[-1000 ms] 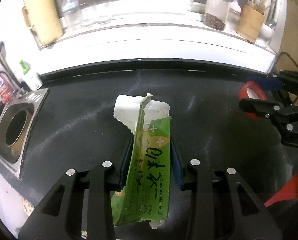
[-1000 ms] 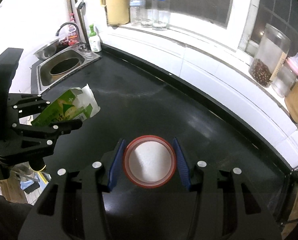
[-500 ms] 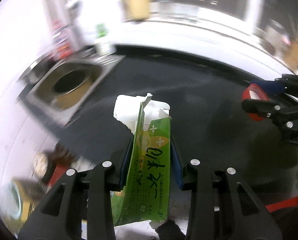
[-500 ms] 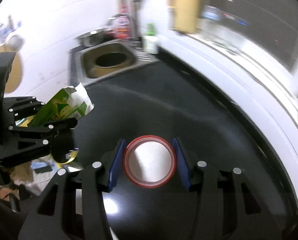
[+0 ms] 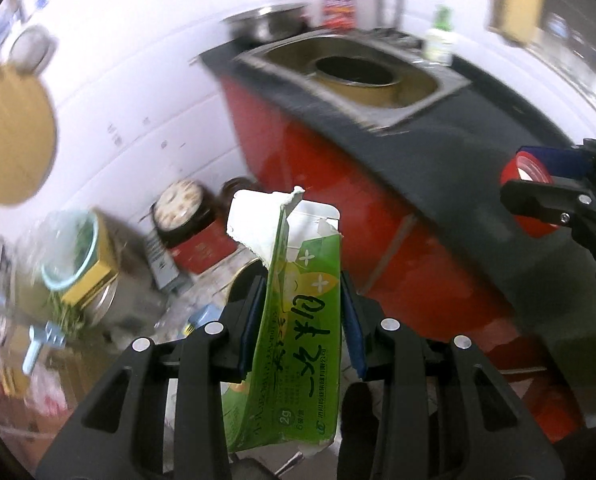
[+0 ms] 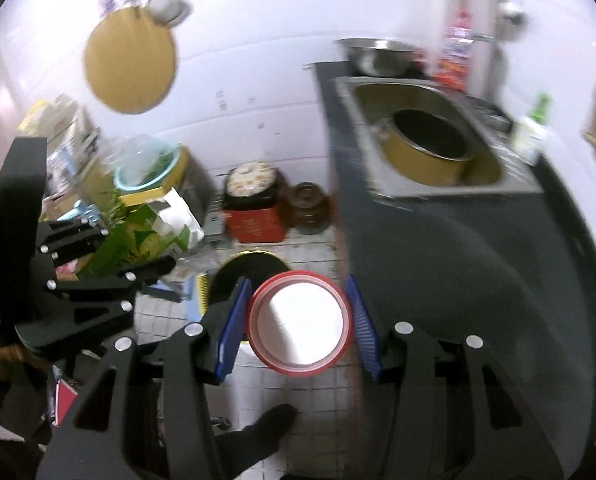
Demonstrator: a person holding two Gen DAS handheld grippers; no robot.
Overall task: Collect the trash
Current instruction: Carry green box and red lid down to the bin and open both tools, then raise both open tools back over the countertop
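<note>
Trash is riding in both tongs: you're clamping the torn green carton (image 5: 298,320) left, red-rimmed cup (image 6: 302,330) right. You're swinging both off the surface (image 6: 478,248), now over the floor's round black bin (image 6: 253,268), nearing drop.

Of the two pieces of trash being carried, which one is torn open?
The green carton in the left gripper: its top is ripped, with white lining showing. The red-rimmed cup in the right gripper looks round and intact.
</note>
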